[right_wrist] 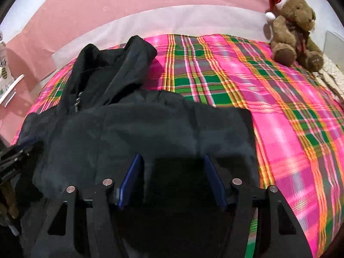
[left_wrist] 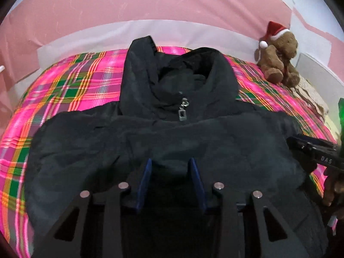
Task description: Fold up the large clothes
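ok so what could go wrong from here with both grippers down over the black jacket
1. The jacket is dark and puffy, so the left gripper or right gripper may pinch only the top layer.
2. The metal zipper pull hangs loose near the collar and could snag during a fold.
3. The hood is bunched up, so a fold may come out lumpy.

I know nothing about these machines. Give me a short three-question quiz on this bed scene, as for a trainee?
1. True or false: the black jacket hangs on a hanger.
2. What wears the red hat? A) teddy bear B) pillow C) doll
3. Fill in: the blanket under the jacket has a ____ pattern.

Key: 1 false, it lies on the bed; 2 A; 3 plaid.
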Available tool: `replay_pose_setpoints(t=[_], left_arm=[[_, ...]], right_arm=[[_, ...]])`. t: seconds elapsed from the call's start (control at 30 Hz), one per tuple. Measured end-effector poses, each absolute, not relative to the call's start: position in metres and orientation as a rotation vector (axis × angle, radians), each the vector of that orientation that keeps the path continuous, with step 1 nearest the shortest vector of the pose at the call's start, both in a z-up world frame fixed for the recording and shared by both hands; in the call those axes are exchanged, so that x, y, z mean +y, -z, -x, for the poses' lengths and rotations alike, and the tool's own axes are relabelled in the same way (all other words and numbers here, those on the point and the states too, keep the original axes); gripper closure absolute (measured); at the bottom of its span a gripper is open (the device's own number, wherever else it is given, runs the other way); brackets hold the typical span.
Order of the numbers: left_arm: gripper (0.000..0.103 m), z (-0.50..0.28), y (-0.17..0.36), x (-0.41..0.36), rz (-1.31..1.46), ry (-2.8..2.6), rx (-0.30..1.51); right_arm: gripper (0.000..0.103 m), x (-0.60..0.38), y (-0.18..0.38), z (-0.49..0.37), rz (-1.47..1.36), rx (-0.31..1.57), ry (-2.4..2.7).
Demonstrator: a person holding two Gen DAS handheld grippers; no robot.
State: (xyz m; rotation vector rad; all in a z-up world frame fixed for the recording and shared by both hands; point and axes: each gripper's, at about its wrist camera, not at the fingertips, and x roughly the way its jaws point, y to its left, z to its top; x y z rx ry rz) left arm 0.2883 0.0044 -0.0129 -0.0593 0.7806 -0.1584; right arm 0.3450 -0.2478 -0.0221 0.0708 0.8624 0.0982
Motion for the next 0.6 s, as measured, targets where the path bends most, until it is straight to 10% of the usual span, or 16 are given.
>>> replay_pose_setpoints(t=[0.6], left_arm=[[0.062,-0.303,0.005,0.011,0.044,0.111,0.802]], right_arm=[[0.042,-0.233,0.011,-0.347,-0.018,0.84,-0.055]])
